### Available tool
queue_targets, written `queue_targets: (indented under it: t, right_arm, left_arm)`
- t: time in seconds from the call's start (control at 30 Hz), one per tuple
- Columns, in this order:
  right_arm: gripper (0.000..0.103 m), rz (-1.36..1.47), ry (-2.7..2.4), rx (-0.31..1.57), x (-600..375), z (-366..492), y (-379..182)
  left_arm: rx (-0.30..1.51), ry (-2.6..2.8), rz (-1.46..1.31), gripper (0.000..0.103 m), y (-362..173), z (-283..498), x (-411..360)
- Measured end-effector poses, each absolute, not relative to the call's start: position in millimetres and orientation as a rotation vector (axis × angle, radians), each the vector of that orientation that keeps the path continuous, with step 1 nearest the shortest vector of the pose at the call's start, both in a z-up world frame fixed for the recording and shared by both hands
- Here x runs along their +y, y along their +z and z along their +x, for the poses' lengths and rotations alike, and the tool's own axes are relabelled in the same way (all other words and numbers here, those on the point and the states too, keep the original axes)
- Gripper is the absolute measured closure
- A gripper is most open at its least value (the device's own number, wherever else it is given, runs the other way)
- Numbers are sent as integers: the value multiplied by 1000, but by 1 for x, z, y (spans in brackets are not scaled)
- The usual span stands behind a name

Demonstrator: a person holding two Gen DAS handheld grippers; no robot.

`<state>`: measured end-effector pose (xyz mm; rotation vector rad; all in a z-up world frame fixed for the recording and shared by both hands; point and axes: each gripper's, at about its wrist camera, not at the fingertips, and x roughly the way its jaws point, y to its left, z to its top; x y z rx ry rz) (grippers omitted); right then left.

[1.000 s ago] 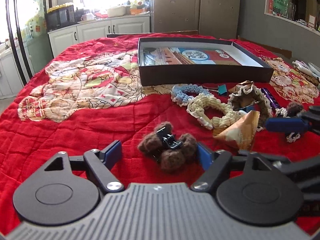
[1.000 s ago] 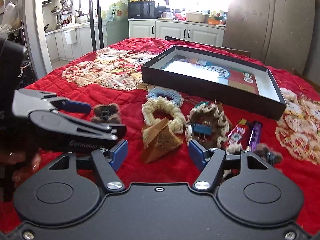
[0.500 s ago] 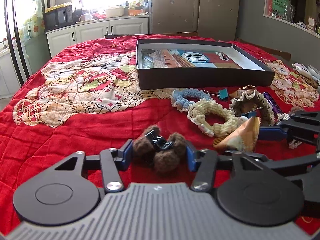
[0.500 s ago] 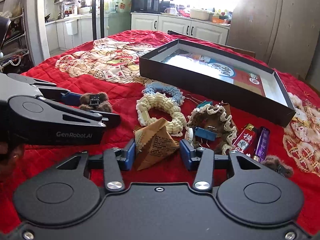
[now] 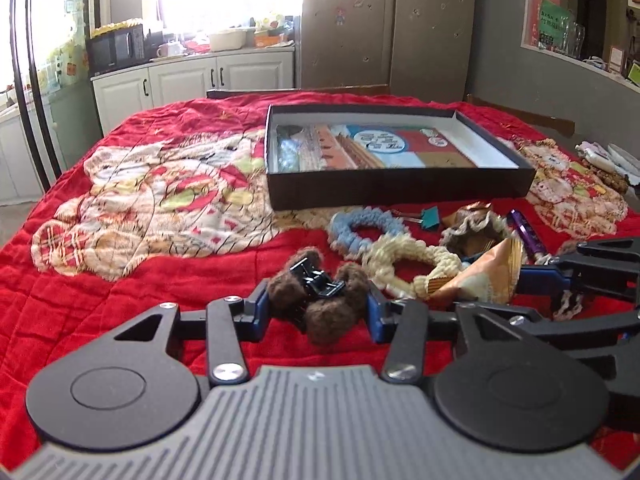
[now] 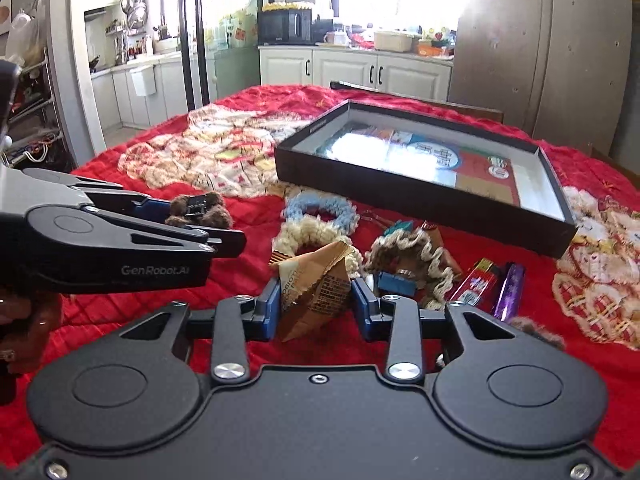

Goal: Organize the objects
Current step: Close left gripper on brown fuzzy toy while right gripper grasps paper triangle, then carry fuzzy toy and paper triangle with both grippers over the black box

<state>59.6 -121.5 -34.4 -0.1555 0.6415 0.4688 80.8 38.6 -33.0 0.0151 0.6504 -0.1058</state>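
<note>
Two grips engaged. My left gripper pinches fuzzy brown pom-pom hair claw with black plastic clip, blue pads touching fur both sides, low over red quilted blanket. My right gripper squeezes crinkled tan foil snack packet between pads. Cream braided rope ring and blue one lie just beyond; shallow black cardboard box farther back.

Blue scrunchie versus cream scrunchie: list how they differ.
The blue scrunchie lies nearer the black box; the cream scrunchie lies nearer the grippers. The cream one looks thicker and wider than the blue one. The brown packet overlaps the cream one, not the blue. Both are ruffled rings lying flat on the red quilt, touching.
</note>
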Motion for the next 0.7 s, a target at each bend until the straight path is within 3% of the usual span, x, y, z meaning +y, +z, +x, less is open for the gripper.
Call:
queue_targets:
  t: [0.33,0.7]
  right_arm:
    - [68,-149,434,552,-151,67,10]
    - [68,-113,348,522,-193,149,34]
  left_arm:
    - [586,-119,32,53,0,103,36]
    - [575,-94,36,53,14,177,25]
